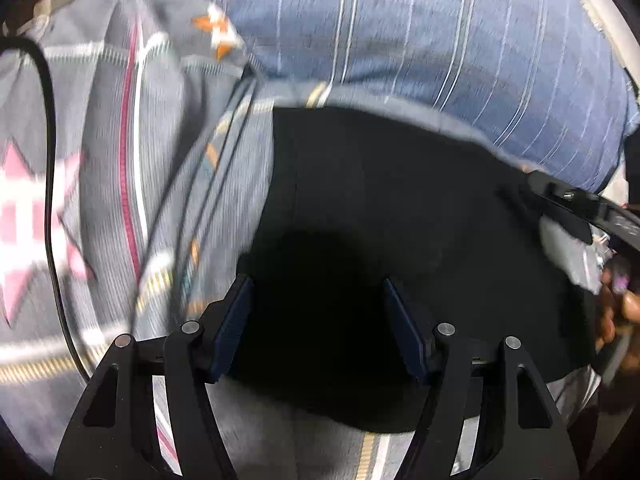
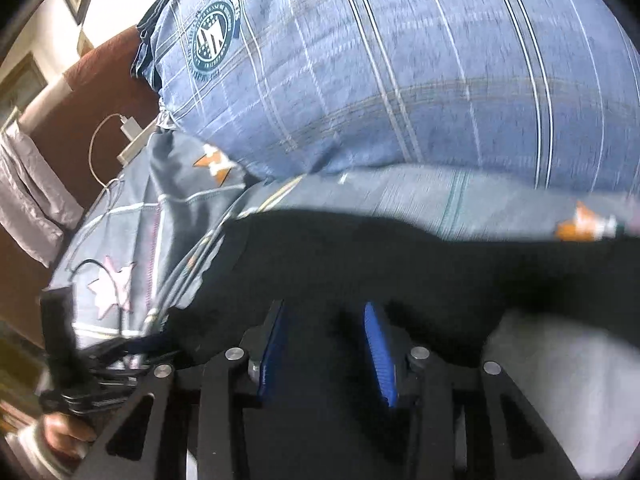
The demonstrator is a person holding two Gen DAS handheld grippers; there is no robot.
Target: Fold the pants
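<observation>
You see one pair of black pants (image 1: 400, 208), one blue plaid pillow (image 1: 440, 40) and one grey star-print sheet (image 1: 100, 128). You hold two grippers: left (image 1: 316, 292) and right (image 2: 324, 316). One white charger (image 2: 129, 127) with one cable (image 2: 96, 148) appears in the right view.

Dim, motion-blurred fisheye views, edges warped and vignetted black.

A bulky blue plaid pillow (image 1: 420, 36) walls off the bed at twelve o'clock, just beyond the black pants (image 1: 400, 208). A black cable (image 1: 48, 160) loops across the patterned bedspread (image 1: 104, 152) at nine o'clock. Open bedspread lies between cable and pants.
</observation>
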